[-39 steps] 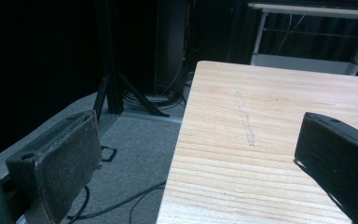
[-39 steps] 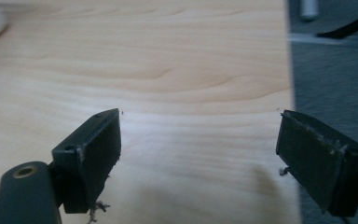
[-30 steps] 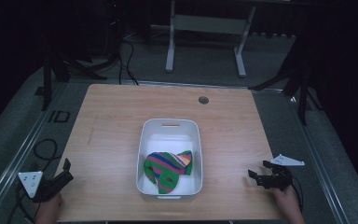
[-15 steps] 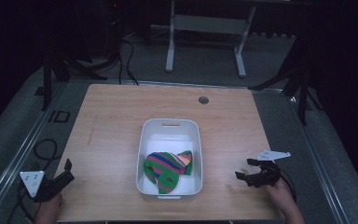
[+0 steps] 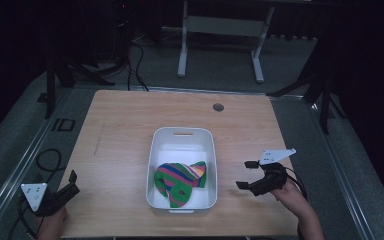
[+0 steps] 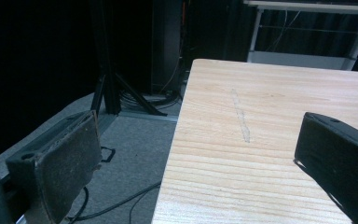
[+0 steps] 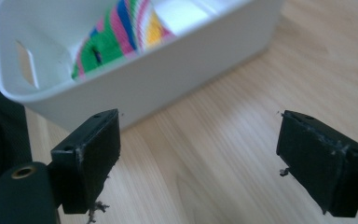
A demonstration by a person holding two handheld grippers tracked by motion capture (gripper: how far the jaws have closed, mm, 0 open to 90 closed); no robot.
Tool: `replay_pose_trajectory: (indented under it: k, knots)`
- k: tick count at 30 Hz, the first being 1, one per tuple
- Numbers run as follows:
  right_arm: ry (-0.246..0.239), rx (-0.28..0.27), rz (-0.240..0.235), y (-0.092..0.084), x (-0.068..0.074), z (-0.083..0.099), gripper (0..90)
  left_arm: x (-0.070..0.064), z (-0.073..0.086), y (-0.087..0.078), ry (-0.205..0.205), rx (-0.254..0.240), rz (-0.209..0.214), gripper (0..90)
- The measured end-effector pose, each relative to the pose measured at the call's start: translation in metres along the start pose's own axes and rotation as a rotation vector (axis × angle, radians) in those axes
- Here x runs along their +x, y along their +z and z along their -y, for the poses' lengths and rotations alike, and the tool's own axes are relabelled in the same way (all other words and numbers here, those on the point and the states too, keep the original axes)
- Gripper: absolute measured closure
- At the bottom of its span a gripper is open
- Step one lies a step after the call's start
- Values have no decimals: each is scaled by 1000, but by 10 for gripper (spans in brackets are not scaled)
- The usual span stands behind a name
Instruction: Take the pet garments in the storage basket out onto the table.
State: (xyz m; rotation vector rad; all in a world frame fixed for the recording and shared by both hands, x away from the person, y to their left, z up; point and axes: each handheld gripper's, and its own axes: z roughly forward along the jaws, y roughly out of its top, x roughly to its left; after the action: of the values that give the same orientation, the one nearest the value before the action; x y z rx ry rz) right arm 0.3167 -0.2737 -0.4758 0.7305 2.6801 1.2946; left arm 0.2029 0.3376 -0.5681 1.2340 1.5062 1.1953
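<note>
Lying crumpled in the near half of the white tub [image 5: 207, 137] at the middle of the worktop [image 5: 125, 130]: a striped cloth [image 5: 179, 179] in green, pink, blue and yellow, one corner leaning up against the tub's right wall. Hovering just to the right of the tub, jaws spread wide and empty, turned toward that wall: the right gripper [image 5: 247, 174], with bare wood between its jaws in its own view [image 7: 200, 158] and the tub's outer wall [image 7: 168, 74] and a peek of the cloth [image 7: 121, 32] just ahead. Resting well apart at the near left corner, jaws also parted and holding nothing, pointing along the left edge of the worktop [image 6: 261, 121]: the left gripper [image 5: 71, 182]. Judging from this layout, probably at an early stage: cloth not yet gripped, tub untouched, nothing lifted. Remaining, as a guess: closing in over the tub's rim, gripping the cloth or the tub, then moving it.
</note>
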Motion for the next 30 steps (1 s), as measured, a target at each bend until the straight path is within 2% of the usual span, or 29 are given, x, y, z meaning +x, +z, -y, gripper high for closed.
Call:
replay_pose_trajectory:
  k: [3, 10, 14, 16, 17, 30]
  knots:
    - [-33, 3, -8, 7, 5, -15, 133, 0, 0, 0, 1, 0, 1, 10]
    - [-118, 20, -67, 29, 19, -50, 133, 0, 0, 0, -2, 0, 2, 10]
    - [-142, 40, -90, 43, 25, -62, 133, 0, 0, 0, -1, 0, 4, 9]
    - [-153, 50, -84, 50, 29, -68, 135, 0, 0, 0, -1, 0, 5, 10]
    - [-162, 55, -101, 54, 30, -70, 135, 0, 0, 0, -1, 0, 6, 10]
    - [-252, 182, -141, 109, 53, -102, 135, 1, 0, 0, -6, 1, 11, 9]
